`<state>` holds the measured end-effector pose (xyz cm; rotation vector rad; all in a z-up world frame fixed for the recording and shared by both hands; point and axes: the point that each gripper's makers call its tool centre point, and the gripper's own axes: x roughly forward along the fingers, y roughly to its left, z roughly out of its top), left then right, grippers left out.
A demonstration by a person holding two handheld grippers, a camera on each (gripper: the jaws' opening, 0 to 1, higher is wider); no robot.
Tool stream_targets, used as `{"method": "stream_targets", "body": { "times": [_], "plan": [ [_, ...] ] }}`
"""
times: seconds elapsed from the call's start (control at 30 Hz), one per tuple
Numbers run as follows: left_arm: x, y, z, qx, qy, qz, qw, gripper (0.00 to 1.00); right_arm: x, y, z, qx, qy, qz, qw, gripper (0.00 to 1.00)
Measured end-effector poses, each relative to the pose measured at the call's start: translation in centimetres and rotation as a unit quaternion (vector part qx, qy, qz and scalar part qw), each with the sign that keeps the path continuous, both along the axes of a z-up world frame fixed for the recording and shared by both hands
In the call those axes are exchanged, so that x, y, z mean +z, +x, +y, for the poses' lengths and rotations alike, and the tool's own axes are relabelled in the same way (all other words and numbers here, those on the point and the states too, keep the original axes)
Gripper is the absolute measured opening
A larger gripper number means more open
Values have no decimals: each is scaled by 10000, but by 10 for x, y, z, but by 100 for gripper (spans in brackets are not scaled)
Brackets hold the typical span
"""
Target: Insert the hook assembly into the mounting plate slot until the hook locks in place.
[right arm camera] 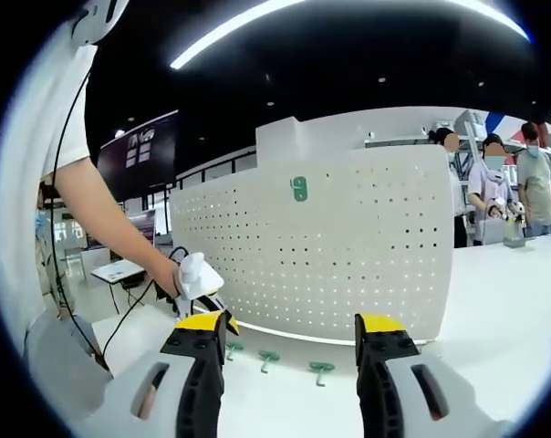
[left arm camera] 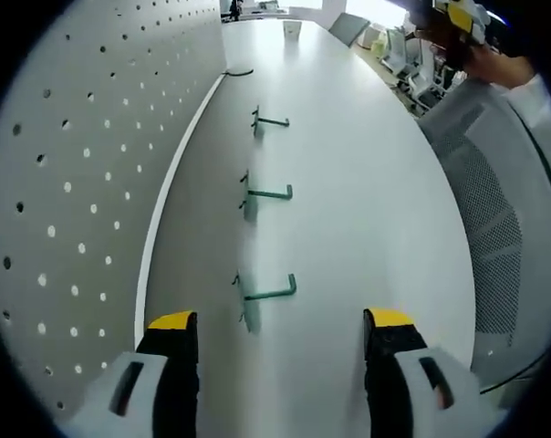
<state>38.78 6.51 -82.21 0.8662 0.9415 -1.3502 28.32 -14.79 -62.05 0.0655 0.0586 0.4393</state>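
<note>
Yellow-tipped jaws of the left gripper [left arm camera: 282, 321] stand wide apart with nothing between them, and the nearest green hook [left arm camera: 268, 292] lies on the white counter [left arm camera: 376, 210] just past them at about 12 o'clock. Its long axis runs crosswise, from 9 to 3 o'clock, with the base toward the pegboard [left arm camera: 75, 182] at 9 o'clock. Two more hooks [left arm camera: 268, 192] lie farther out at 12 o'clock.

In the right gripper view, the right gripper [right arm camera: 294, 327] is also released and empty; the green mounting plate [right arm camera: 299, 189] sits on the upright pegboard at 12 o'clock. The left gripper looks nearer the hooks.
</note>
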Motion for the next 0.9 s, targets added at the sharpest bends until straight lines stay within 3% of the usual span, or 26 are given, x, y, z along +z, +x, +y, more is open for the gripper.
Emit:
{"method": "stream_targets", "body": {
  "times": [0.3,0.7,0.9],
  "plan": [
    [-9,-3,2,-188,220,-51,9996,75,-1,0,-2,-32,45,35,10000,54],
    [-10,0,0,-264,245,-153,9992,72,-3,0,-2,-9,38,50,10000,53],
    [-8,5,0,-190,254,-163,9994,56,-3,0,-2,-5,32,46,10000,53]
  ]
}}
